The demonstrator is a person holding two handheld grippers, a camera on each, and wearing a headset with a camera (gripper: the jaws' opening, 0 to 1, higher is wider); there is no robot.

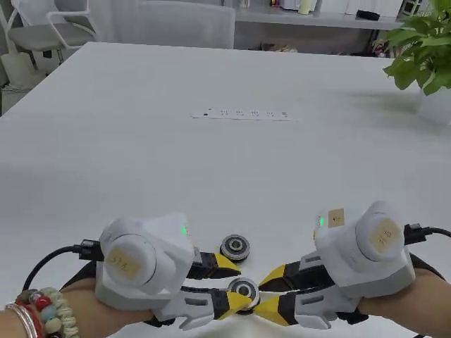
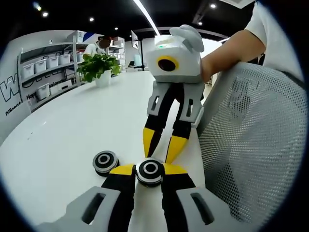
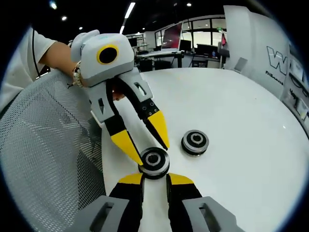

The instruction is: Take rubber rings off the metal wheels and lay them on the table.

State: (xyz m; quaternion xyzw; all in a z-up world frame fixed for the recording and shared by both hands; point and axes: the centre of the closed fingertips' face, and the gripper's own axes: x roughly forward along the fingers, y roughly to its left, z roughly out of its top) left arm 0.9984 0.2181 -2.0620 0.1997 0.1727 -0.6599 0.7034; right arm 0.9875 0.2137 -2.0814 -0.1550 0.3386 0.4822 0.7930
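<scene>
Two metal wheels with black rubber rings lie flat near the front edge of the white table (image 1: 211,169). The nearer wheel (image 1: 244,289) (image 2: 150,172) (image 3: 154,163) sits between the yellow tips of my left gripper (image 1: 243,284) (image 2: 150,170) (image 3: 153,152), which is shut on it across its width. My right gripper (image 1: 259,293) (image 2: 158,157) (image 3: 155,180) faces it from the opposite side. Its jaws stand a narrow gap apart, tips at the wheel's rim. The second wheel (image 1: 235,247) (image 2: 105,162) (image 3: 195,142) lies free just beyond.
A flush socket panel (image 1: 242,113) is set into the table's middle. A potted plant (image 1: 421,49) (image 2: 98,67) stands at the far right corner. A grey mesh chair back (image 2: 251,135) (image 3: 43,145) is close behind the front edge.
</scene>
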